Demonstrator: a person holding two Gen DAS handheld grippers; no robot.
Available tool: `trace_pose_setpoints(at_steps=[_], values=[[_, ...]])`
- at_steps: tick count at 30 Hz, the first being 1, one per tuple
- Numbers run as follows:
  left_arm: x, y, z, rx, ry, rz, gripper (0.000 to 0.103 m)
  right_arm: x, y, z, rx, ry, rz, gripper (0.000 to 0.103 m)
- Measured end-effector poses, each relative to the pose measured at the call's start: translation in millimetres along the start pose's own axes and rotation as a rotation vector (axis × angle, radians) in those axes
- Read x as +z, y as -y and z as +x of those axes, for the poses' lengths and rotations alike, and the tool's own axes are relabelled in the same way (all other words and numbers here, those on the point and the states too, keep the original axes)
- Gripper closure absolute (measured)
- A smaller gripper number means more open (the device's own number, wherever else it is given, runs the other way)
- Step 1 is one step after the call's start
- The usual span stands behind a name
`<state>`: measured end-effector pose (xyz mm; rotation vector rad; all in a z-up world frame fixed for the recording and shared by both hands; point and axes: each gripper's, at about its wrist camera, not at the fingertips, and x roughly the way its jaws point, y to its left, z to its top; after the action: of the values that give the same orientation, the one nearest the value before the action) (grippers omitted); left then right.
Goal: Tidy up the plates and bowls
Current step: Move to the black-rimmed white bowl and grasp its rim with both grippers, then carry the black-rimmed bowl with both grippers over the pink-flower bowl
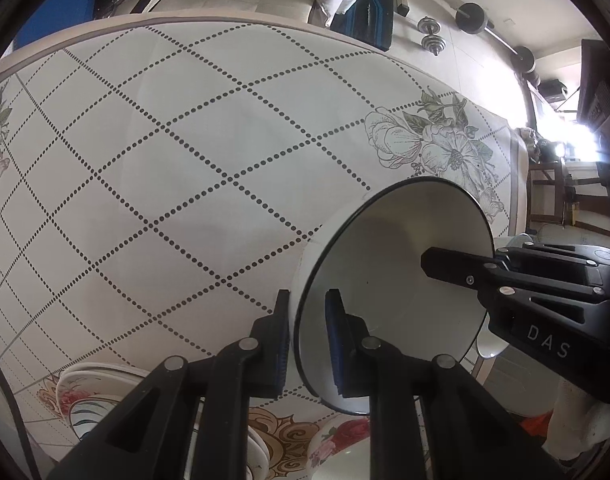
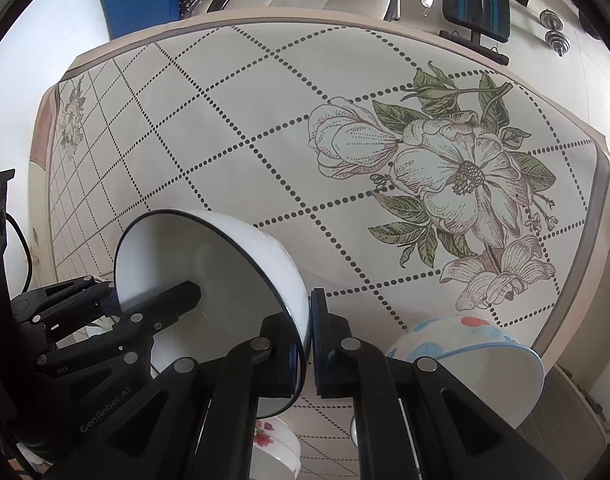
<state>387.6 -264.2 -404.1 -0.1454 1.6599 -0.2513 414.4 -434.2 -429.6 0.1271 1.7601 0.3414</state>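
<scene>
You hold the white bowl (image 1: 389,280) tilted above the table (image 1: 185,160), each hand-held gripper clamped on an opposite rim wall: left hand-held gripper (image 1: 309,344), right hand-held gripper (image 2: 307,344). Two grips steady it, presumably for stacking near the floral plates (image 1: 89,392).

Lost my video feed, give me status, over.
Left gripper and right gripper both shut on white bowl rim, opposite sides. Bowl tilted above table. Blue-patterned bowl close right.
</scene>
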Motion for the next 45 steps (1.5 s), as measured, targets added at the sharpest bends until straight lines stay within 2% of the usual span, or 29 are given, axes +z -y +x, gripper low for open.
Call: trace_pose_setpoints(at_steps=[5, 10, 19, 26, 31, 37, 45], values=[[-9.7, 9.5, -19.9, 0.008, 0.022, 0.033, 0.089, -10.5, -2.7, -23.2, 0.003, 0.028, 0.012, 0.096], [-28.4, 19.6, -37.7, 0.014, 0.035, 0.063, 0.089, -35.2, -8.1, -49.1, 0.017, 0.06, 0.037, 0.096], [-76.6, 33.7, -47.8, 0.027, 0.0, 0.142, 0.089, -112.2, -17.9, -68.3, 0.038, 0.086, 0.102, 0.096], [-118.0, 38.3, -30.0, 0.052, -0.065, 0.194, 0.089, -177.3, -19.6, -48.4, 0.059, 0.067, 0.158, 0.096], [-135.4, 40.7, -6.6, 0.072, -0.112, 0.218, 0.089, -207.2, -15.3, -22.7, 0.06, 0.033, 0.188, 0.096], [-142.4, 46.1, 16.8, 0.129, -0.143, 0.248, 0.089, -220.2, -5.2, 6.0, 0.053, 0.006, 0.219, 0.096], [-142.9, 52.8, 26.4, 0.178, -0.153, 0.267, 0.089, -214.3, -6.5, 29.4, 0.06, -0.021, 0.228, 0.096]])
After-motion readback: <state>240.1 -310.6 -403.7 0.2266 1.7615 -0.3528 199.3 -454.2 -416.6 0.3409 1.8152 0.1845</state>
